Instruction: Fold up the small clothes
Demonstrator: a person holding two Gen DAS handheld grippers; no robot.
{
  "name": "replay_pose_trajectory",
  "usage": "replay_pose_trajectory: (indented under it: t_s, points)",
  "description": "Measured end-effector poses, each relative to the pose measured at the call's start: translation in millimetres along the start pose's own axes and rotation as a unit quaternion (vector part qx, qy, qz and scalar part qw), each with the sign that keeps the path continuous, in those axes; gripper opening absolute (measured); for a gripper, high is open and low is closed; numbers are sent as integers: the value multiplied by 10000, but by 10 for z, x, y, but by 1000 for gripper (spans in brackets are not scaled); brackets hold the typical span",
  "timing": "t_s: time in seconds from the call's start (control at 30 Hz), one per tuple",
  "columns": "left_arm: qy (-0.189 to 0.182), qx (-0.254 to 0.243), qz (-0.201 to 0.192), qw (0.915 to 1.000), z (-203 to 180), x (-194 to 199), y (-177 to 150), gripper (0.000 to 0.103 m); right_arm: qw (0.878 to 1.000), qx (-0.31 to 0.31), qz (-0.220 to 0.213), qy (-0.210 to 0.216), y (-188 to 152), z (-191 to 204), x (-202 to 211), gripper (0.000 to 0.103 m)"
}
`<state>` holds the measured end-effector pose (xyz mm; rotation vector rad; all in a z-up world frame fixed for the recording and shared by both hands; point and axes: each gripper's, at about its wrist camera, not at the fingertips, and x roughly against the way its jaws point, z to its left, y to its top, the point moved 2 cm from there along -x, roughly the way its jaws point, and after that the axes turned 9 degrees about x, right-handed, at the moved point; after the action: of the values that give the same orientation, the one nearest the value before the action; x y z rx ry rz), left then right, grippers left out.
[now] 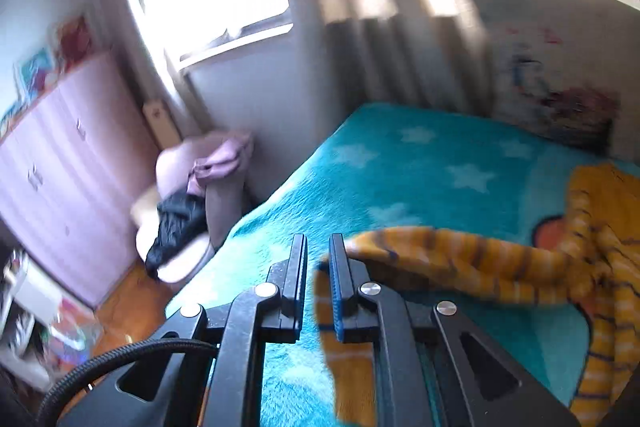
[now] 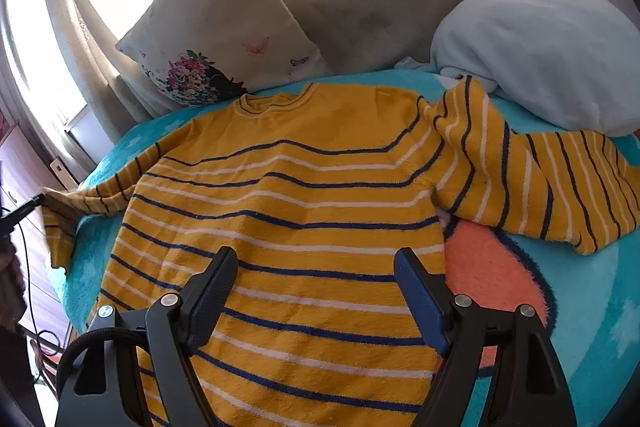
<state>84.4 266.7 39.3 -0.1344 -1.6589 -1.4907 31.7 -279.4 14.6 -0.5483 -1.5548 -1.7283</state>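
Sweater (image 2: 288,219): knit cloth, matt, slightly fuzzy, striped. Blanket (image 2: 592,315) on the bed: plush fleece, long nap, rough-looking. Pillow (image 2: 224,27): smooth woven cloth, printed. Blue cushion (image 2: 540,51): soft matt fleece. Right tool (image 2: 316,291): matt black plastic or metal, can't tell which; ribbed pads, shiny metal screw heads. Left tool (image 1: 318,271): same finish, braided cable. Floor (image 1: 120,311): glossy wood.
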Motion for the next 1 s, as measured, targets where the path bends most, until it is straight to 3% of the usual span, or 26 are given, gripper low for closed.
replay_pose_trajectory:
  t_s: [0.07,0.13,0.2,0.3,0.47,0.67,0.77,0.83,0.87,0.93,0.97,1.0]
  points:
    - [-376,331,205,9985,94,-39,11,15,10000,42,33,-25,24,-21,-8,84]
    - [-850,450,217,9951,75,47,5,29,9998,193,25,-109,95,-39,2,84]
    - [-1294,270,118,9911,-79,159,-12,50,9991,367,-13,-201,217,-68,-1,85]
    - [-2019,-318,104,9788,-566,259,-2,66,9975,629,-132,-284,531,-166,-113,87]
    - [-3059,-1220,628,9421,-1643,121,70,68,9957,846,-170,-341,1068,-405,-546,88]
    - [-3306,-1364,1721,9179,-2423,-468,232,68,9936,1015,417,-281,1615,-669,-1348,88]
    - [-3198,-1513,2167,9099,-2646,-747,235,69,9923,1038,652,-178,1718,-735,-1652,88]
    - [-3078,-1735,2416,9038,-2748,-865,159,68,9900,1080,901,41,1729,-722,-1825,88]
    - [-3038,-1829,2485,9014,-2778,-886,123,62,9882,1169,987,65,1717,-690,-1878,88]
    - [-3102,-1856,2462,8993,-2785,-873,99,30,9829,1489,1078,124,1671,-585,-1935,82]
    - [-3119,-1791,2494,8991,-2788,-886,112,11,9805,1616,1102,183,1641,-532,-1938,52]
    - [-3162,-1653,2566,8982,-2782,-904,136,11,9790,1678,1143,204,1615,-497,-1935,29]
